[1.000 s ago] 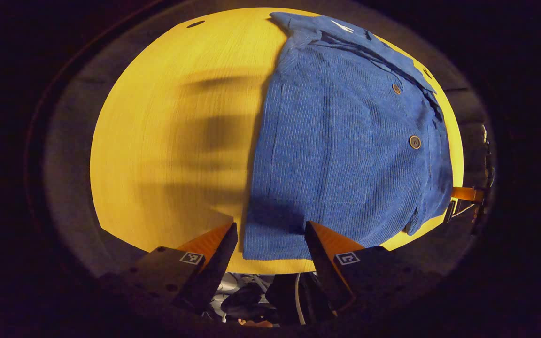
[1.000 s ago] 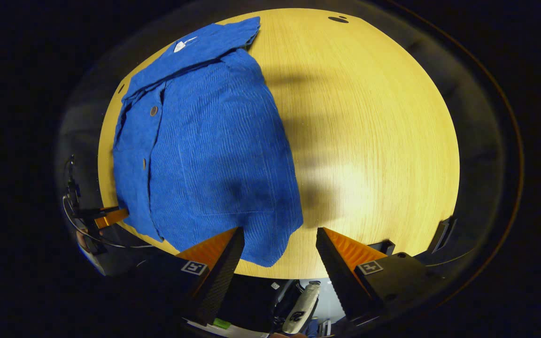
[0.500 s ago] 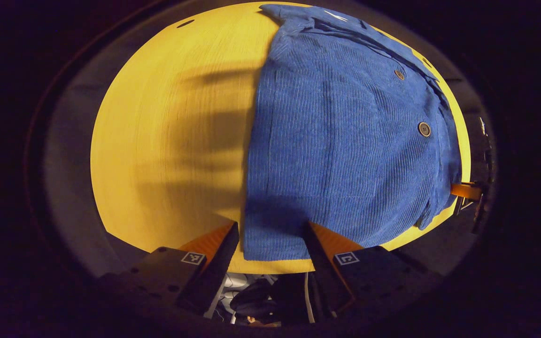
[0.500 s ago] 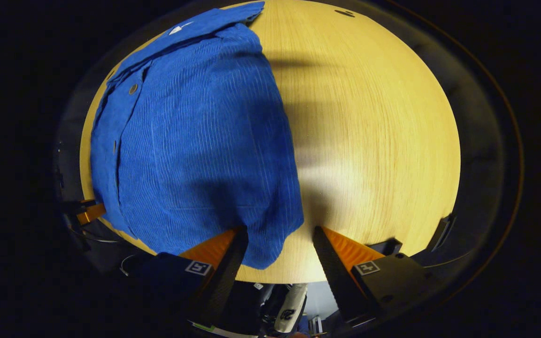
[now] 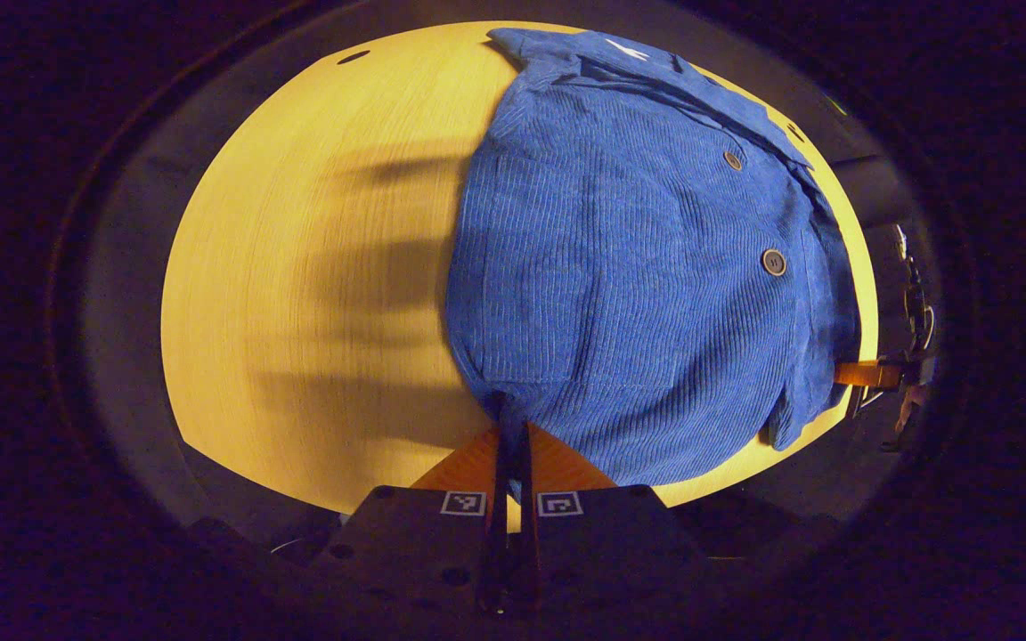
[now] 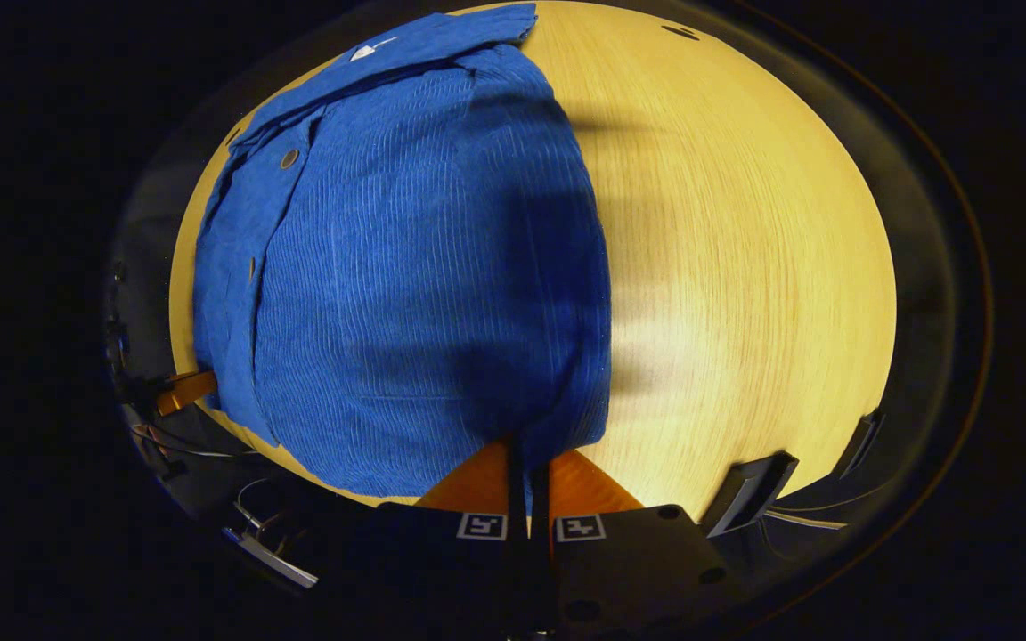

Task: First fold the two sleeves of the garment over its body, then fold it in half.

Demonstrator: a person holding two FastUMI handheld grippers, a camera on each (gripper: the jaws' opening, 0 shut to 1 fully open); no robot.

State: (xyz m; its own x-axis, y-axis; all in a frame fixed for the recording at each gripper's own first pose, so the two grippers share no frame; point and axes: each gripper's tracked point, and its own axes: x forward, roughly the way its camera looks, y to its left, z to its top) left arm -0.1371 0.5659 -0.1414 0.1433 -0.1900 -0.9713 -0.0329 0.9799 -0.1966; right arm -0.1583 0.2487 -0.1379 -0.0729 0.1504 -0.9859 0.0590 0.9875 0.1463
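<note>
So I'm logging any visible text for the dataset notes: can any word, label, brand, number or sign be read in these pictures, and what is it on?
No readable words or numbers.
White tag at the collar of the blue corduroy shirt: too small to read.
Square black-and-white markers on the left gripper and right gripper: coded patterns, not text.
</note>
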